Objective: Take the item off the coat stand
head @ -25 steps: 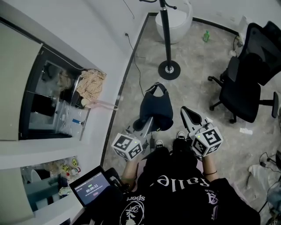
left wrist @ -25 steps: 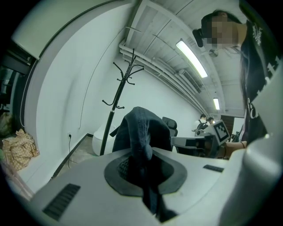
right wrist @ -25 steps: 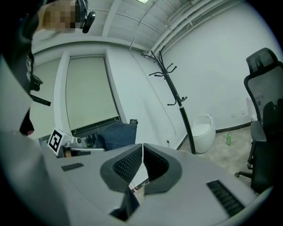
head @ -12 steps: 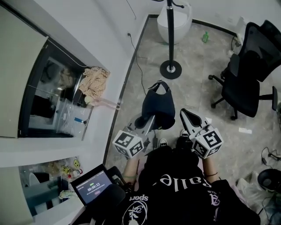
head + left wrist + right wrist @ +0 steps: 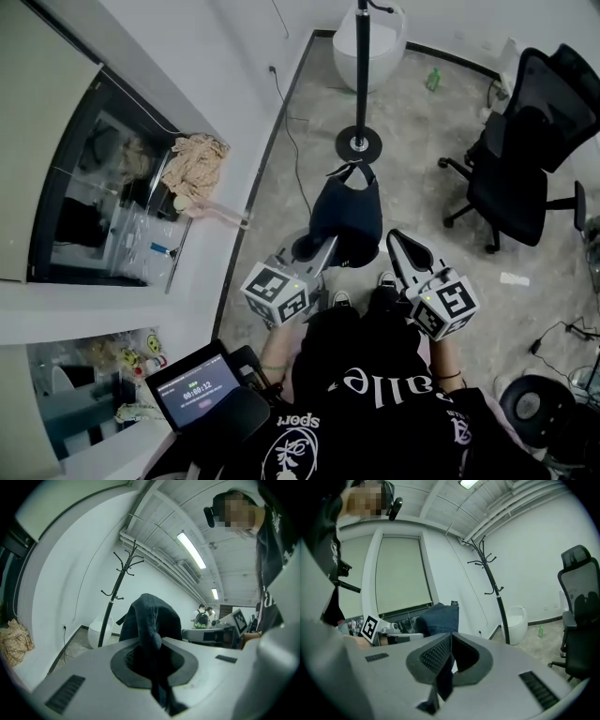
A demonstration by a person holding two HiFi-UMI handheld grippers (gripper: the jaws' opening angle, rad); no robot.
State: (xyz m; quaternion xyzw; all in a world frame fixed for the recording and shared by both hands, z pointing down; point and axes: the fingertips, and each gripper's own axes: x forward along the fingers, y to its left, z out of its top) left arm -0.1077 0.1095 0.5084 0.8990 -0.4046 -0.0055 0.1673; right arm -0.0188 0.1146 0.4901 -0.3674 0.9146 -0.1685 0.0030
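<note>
grey floor [image 5: 422, 141] is lying below me, with the coat stand [image 5: 362, 75] at 12 o'clock. my left gripper [image 5: 326, 246] is pinching the dark bag [image 5: 347, 211], which is hanging clear of the stand, with jaws almost together. my right gripper [image 5: 401, 242] is closed and empty. risk: any swinging could be pulling the thin fabric out of the pinch.

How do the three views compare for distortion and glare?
Head view: evenly lit, straight edges mildly bowed. Left gripper view: heavy fisheye, black corners, ceiling light strip blown out, dark denim item covers the centre. Right gripper view: same fisheye, coat stand looks bent.
</note>
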